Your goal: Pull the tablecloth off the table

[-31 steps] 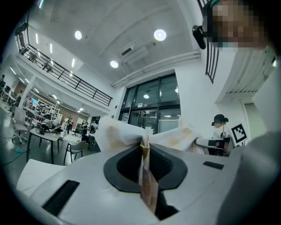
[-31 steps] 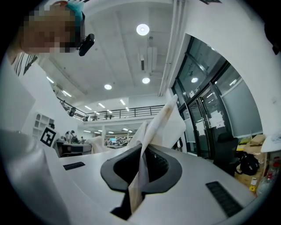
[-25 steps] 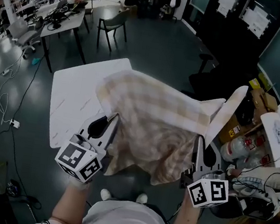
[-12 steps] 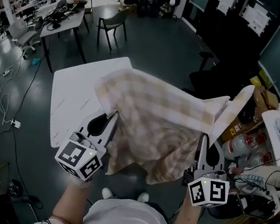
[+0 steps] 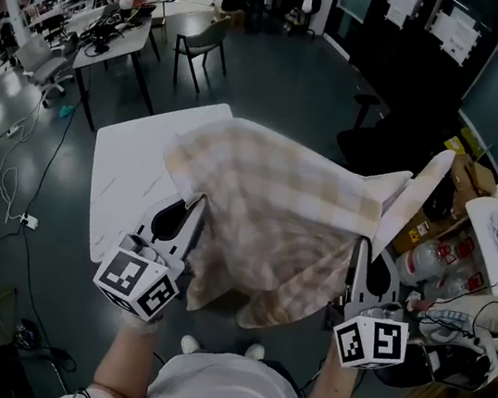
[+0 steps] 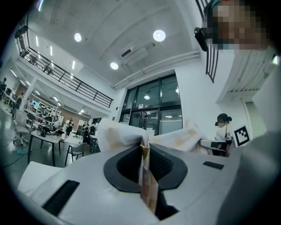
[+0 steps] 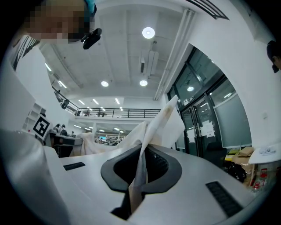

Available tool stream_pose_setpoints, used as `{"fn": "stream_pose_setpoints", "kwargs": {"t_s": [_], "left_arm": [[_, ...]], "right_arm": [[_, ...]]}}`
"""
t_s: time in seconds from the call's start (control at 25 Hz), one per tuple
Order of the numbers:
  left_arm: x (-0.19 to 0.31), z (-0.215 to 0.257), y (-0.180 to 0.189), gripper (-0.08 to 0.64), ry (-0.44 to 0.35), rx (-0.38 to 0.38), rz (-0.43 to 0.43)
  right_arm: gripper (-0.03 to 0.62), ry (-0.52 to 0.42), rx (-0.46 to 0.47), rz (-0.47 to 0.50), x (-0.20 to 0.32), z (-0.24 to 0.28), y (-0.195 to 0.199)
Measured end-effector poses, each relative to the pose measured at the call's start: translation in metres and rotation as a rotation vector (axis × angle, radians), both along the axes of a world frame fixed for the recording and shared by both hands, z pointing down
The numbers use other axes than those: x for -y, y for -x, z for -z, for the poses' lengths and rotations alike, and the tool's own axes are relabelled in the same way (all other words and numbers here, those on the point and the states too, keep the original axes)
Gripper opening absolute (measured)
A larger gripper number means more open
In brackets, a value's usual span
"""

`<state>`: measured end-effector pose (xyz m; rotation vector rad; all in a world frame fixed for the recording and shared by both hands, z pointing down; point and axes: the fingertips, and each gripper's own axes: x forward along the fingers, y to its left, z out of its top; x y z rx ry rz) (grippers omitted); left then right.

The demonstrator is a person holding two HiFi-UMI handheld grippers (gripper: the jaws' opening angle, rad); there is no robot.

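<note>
Step in hand, by judgement: the pull itself, begun but not finished. Table [image 5: 126, 174]: white top, bare along its left part. Left gripper [image 5: 197, 204]: at the table's near edge, towards its left; jaws closed tight on a fold of the tablecloth [image 5: 278, 193], which sits pinched between the pads and spreads out past the tips. Tablecloth: pale check of beige and white, thin and limp; bunched in a rumpled heap over the table's middle and right, its far part lying on the top, its near hem hanging slack below the table's near edge between the two grippers. Right gripper [image 5: 359, 247]: at the table's near right corner; jaws fully closed on a thin edge of the same cloth, a pale flap standing up beyond them. Next move, by judgement: both grips kept firm and both grippers drawn evenly away from the table's near edge, until the far hem slides clear of the top
</note>
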<state>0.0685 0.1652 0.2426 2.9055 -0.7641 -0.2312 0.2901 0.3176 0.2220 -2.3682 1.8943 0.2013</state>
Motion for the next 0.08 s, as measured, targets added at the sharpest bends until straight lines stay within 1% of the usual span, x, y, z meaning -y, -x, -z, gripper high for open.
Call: {"fn": "stream_pose_setpoints", "kwargs": {"t_s": [0.08], "left_arm": [[-0.0012,0.0019,-0.0006,0.032,-0.001,-0.001,0.002]], "right_arm": [[0.029,0.001,-0.001,0.000,-0.0015,0.0015,-0.0013]]}}
